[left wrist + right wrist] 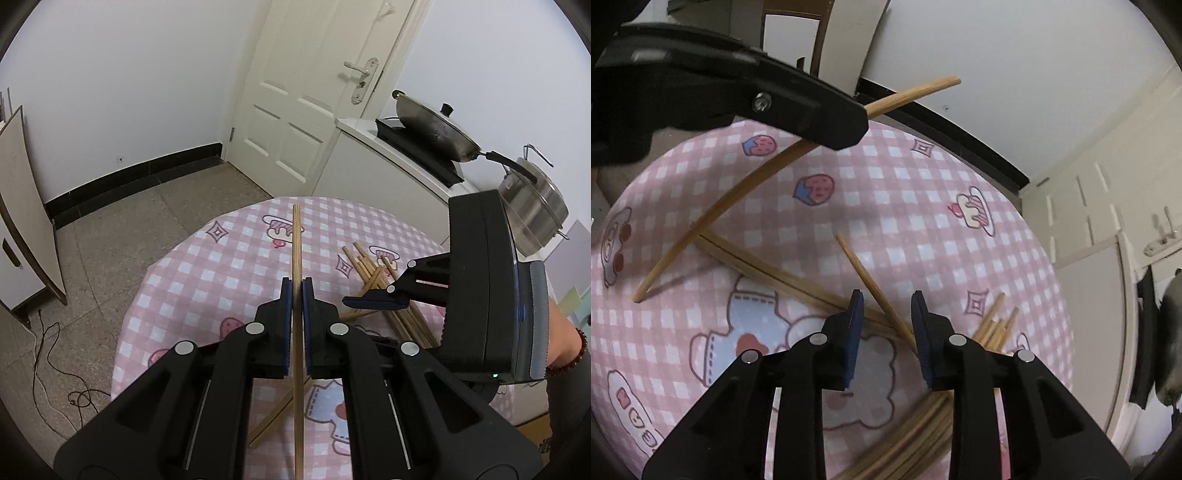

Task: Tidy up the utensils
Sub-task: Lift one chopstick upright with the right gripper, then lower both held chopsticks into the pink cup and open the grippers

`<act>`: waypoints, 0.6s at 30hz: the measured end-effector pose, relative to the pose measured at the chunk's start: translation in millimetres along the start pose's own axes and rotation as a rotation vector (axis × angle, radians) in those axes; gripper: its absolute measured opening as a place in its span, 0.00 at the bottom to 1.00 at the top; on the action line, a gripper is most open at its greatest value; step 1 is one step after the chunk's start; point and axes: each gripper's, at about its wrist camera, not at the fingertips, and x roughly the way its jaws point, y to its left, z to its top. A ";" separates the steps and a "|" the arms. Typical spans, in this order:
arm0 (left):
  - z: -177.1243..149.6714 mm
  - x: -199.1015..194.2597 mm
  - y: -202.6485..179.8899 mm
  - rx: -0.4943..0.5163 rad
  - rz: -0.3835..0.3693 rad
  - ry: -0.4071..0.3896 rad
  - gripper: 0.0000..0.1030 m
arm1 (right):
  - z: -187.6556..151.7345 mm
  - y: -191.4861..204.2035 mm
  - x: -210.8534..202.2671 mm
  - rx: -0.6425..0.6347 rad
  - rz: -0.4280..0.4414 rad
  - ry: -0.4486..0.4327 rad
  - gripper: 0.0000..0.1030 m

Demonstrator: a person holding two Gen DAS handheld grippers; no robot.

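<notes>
A: Looks like mid-gathering of the chopsticks; left gripper (296, 286) clamped hard on a single chopstick (296, 240), held clear of the table (177, 295) and pointing away toward the far edge, with its near end running down past the jaws toward the cloth.

B: Agreed; right gripper (886, 306) standing over the loose pile (991, 326), jaws parted narrowly, nothing pinched between the pads.

A: Touching anything?

B: Hard to say for certain; one stray chopstick (871, 284) crossing the gap between the blue pads (855, 332) at a slant, passing close to the right-hand pad, yet not squeezed; more sticks lying under and behind the fingers, blurred.

A: So, probably, picking the next stick to match the one already held; calls for lining the jaws square across that slanted stick, lowering until both pads flank it, then closing.

B: Calls also for care with the neighbours; a pair (757, 266) lying side by side just to the left, and the pile fanned to the right, so a crooked approach likely to catch two at once or roll the target away.

A: And the held stick?

B: Seen from the right wrist as well, gripped near its middle, its lower tip just above or touching the checked cloth; cannot tell which.
</notes>
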 end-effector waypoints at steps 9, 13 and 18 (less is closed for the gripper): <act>2.7 1.2 12.6 -0.033 0.016 0.003 0.05 | 16.2 0.8 23.7 -0.028 0.020 0.019 0.14; 3.6 -0.2 14.4 -0.045 0.000 0.000 0.05 | 18.7 -0.3 21.4 -0.031 -0.022 -0.008 0.13; 11.4 -17.0 2.4 -0.055 -0.048 -0.060 0.05 | 12.4 -7.3 -19.8 0.027 -0.106 -0.106 0.11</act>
